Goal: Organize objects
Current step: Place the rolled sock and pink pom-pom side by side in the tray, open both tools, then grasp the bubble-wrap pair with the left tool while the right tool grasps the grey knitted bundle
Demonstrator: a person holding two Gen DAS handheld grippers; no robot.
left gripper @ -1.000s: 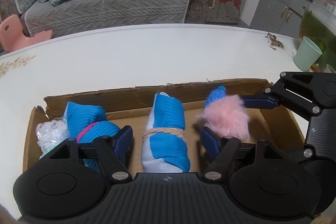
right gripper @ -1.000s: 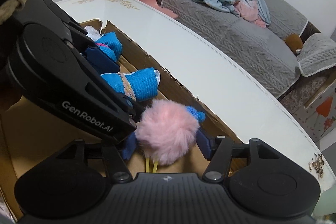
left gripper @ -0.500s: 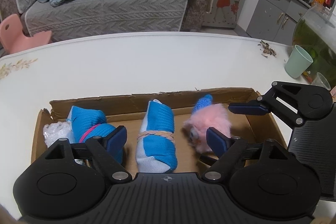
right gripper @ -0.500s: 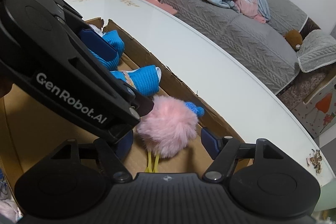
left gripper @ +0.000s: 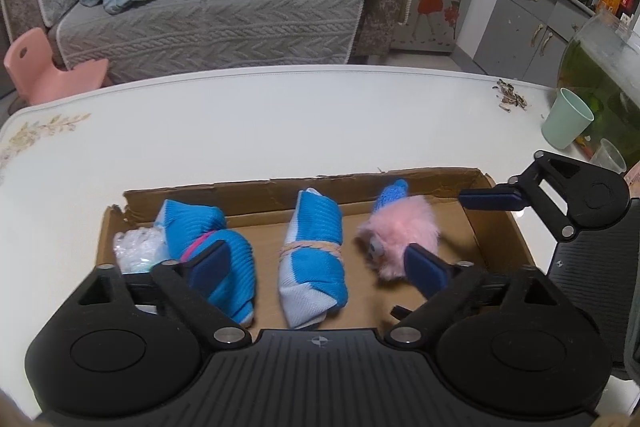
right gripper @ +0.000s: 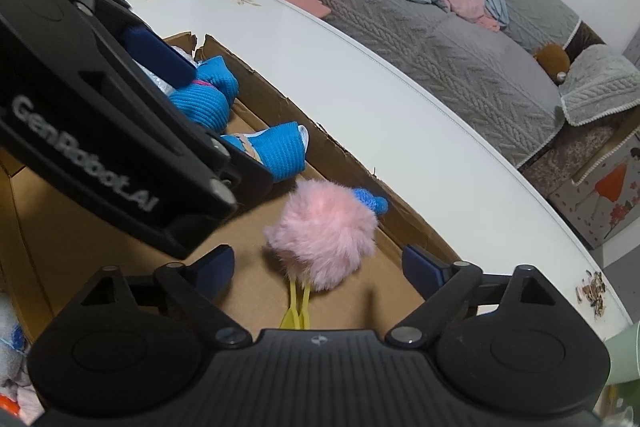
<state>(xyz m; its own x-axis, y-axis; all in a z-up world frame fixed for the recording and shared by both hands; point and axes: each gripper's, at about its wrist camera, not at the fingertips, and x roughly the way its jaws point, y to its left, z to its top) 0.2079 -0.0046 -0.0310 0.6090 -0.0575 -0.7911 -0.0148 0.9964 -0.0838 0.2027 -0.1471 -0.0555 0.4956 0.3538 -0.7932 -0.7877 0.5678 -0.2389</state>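
Cardboard box on the white tabletop holds three things in a row. My left tongs are opening wide over the middle blue roll, which lies between the pads, untouched; the other blue roll sits at nine o'clock from it, behind my left pad. The pink pompom lies at three o'clock of the middle roll. My right tongs are opening too, with the pompom between the pads at twelve o'clock, clear of both. A green cup stands at two o'clock beyond the box.
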